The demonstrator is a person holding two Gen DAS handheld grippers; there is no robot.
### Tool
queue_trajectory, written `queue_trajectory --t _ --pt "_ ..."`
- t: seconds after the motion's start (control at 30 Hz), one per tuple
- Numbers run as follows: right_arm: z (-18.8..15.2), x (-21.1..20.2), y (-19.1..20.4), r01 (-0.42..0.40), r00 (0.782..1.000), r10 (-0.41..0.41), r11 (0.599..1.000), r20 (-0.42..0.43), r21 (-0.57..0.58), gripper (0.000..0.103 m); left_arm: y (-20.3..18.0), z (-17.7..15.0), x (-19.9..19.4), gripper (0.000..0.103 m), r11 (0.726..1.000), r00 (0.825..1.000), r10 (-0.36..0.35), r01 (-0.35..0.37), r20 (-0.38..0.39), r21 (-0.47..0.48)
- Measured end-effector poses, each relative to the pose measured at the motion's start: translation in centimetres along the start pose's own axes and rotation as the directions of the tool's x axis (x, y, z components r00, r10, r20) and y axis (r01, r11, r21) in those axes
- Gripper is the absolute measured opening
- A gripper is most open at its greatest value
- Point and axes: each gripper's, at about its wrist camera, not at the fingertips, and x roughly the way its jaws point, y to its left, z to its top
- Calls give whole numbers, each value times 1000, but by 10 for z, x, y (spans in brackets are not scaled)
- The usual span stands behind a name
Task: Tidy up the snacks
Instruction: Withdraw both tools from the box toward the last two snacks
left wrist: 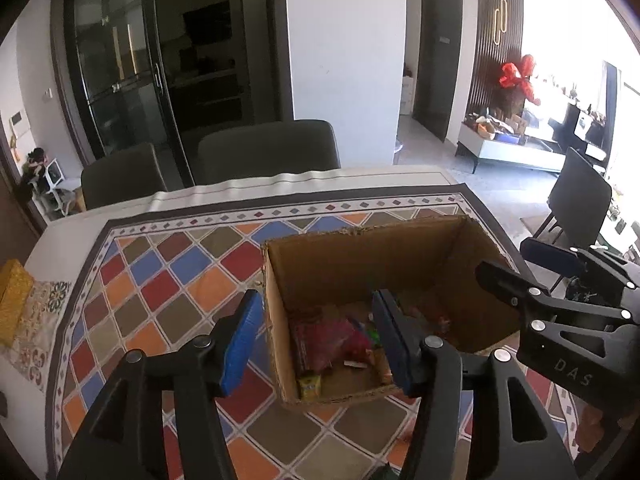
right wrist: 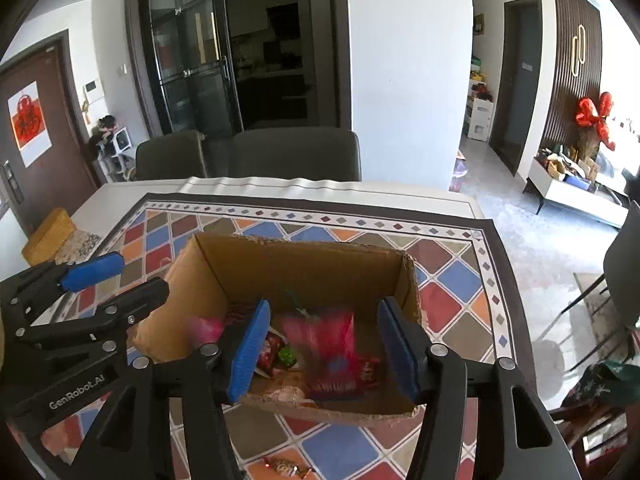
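An open cardboard box (left wrist: 340, 276) (right wrist: 304, 268) stands on the colourful checked tablecloth and holds several snack packets. A blurred pink packet (right wrist: 332, 348) is in mid-air or just landed inside the box, between my right gripper's open fingers. My right gripper (right wrist: 324, 350) is open and empty above the box's near edge; it also shows in the left wrist view (left wrist: 532, 276). My left gripper (left wrist: 316, 340) is open and empty over the box's left wall; it also shows in the right wrist view (right wrist: 132, 276). A wrapped candy (right wrist: 284, 466) lies on the cloth in front of the box.
A yellow box (right wrist: 48, 236) (left wrist: 12, 300) sits on a patterned mat at the table's left edge. Two dark chairs (right wrist: 296, 156) stand behind the table. Another chair (left wrist: 576, 196) stands to the right. More packets (right wrist: 600, 392) lie at the right edge.
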Motion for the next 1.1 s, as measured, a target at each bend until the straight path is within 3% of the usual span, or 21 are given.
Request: queue_trajectory --t 0.53,0.87,1.1 --pt "-71 -43 9 -24 1000 24 998 12 -61 57 -15 -76 -34 65 998 999 -1 -2 -43 -60" --pt "-120 -40 -2 -43 998 42 999 -44 -26 58 -28 -125 -24 66 991 989 -12 -9 -150 -137" --pt "-147 -27 -11 -51 994 48 998 -98 -28 58 -33 -160 -5 66 975 972 -14 -38 -233 -219"
